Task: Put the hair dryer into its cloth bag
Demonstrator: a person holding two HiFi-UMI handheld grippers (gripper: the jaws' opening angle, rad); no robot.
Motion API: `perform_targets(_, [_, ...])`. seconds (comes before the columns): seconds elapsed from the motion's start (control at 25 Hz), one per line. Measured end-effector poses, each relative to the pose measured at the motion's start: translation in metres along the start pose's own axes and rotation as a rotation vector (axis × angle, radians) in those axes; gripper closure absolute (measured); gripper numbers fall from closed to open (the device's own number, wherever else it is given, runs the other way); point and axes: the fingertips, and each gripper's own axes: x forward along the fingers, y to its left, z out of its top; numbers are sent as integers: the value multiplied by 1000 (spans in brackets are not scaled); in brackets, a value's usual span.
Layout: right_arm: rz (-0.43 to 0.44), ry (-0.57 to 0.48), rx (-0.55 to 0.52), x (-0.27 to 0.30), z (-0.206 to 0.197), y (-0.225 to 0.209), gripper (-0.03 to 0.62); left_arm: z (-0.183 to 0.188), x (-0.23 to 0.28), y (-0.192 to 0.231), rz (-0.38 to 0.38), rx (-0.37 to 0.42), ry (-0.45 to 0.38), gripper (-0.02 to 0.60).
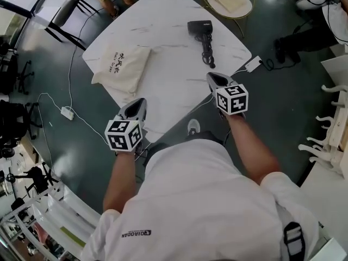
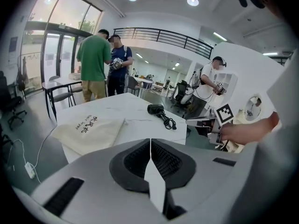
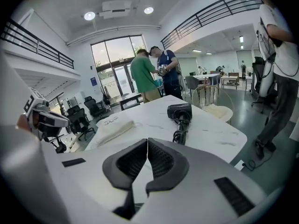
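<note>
I look down on a white marbled surface [image 1: 163, 75] over a dark floor [image 1: 277, 113], in an open hall with glass doors and a railed balcony. The cloth bag [image 1: 120, 65] lies flat on its left side, printed with black characters and "Hair Dryer". The hair dryer [image 1: 200, 29] lies well apart on the right side, its cord [image 1: 207, 52] bunched toward me. My left gripper [image 1: 138, 103] and right gripper [image 1: 214, 77] hover at the near edges, fingers [image 2: 133, 160] pressed together on nothing. A power strip [image 1: 67, 112] lies on the floor to the left. Two people [image 2: 105, 62] stand by a farther table.

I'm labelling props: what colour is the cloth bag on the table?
The flat cloth bag is cream with dark lettering; clearest in the head view.
</note>
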Motion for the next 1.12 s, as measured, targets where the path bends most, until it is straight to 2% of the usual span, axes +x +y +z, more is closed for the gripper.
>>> perform_targets(0.24, [-93, -19, 15, 39, 14, -60, 545, 3, 13, 4, 61, -19, -5, 548])
perform_targets(0.44, [-143, -18, 43, 69, 30, -85, 462, 7, 6, 18, 126, -39, -1, 548])
perform_targets(0.68, [-206, 51, 135, 118, 15, -116, 364, 1, -11, 25, 196, -78, 5, 548])
perform_targets(0.84, [-273, 88, 116, 134, 12, -127, 348, -11, -16, 26, 219, -98, 35, 548])
perform_targets(1.12, [-285, 121, 69, 154, 3, -132, 332, -10, -13, 26, 226, -114, 32, 548])
